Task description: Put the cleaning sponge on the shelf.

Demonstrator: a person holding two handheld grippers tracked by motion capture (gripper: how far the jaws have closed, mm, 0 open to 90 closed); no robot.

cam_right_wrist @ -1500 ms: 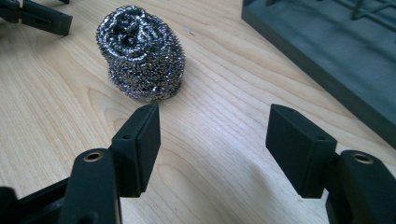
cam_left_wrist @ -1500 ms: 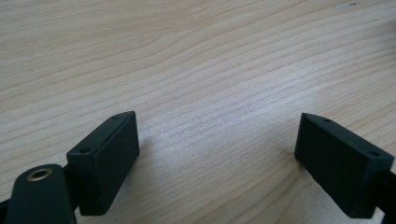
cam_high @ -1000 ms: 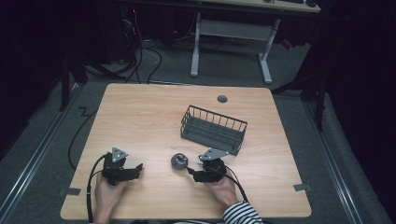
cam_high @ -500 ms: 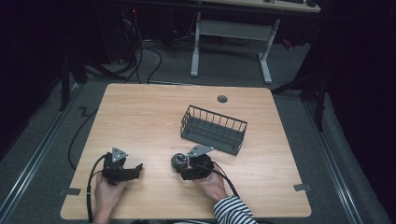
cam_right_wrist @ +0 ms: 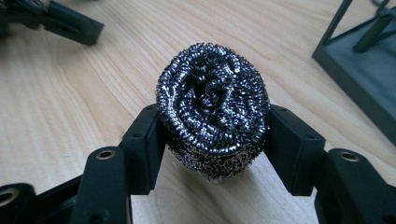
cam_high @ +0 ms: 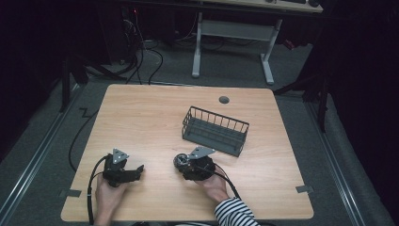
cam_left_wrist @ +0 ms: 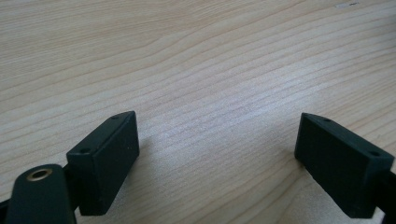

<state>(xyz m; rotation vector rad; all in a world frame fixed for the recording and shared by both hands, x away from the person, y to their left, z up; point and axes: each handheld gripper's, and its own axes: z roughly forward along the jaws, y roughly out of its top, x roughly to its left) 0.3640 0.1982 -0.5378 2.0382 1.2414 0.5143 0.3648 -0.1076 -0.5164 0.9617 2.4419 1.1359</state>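
Right tongs (cam_right_wrist: 215, 135): clenched on the steel wool scourer (cam_right_wrist: 212, 105), one black jaw pressed against each side of it.
Left tongs (cam_left_wrist: 215, 154): released, jaws spread wide over bare wood with nothing between them.
Steel wool scourer: a dark, coiled metal ball sitting on the tabletop (cam_high: 141, 122), near the front edge and a little right of the middle; in the high view it lay at (cam_high: 179, 160), just ahead of the right hand.
Wire basket (cam_high: 215, 130): dark grey, standing on the tabletop near the scourer, behind it and to its right, not touching it.
Left hand (cam_high: 109, 194): low at the front left of the tabletop, well apart from the scourer.
Right sleeve (cam_high: 235, 213): striped black and white.
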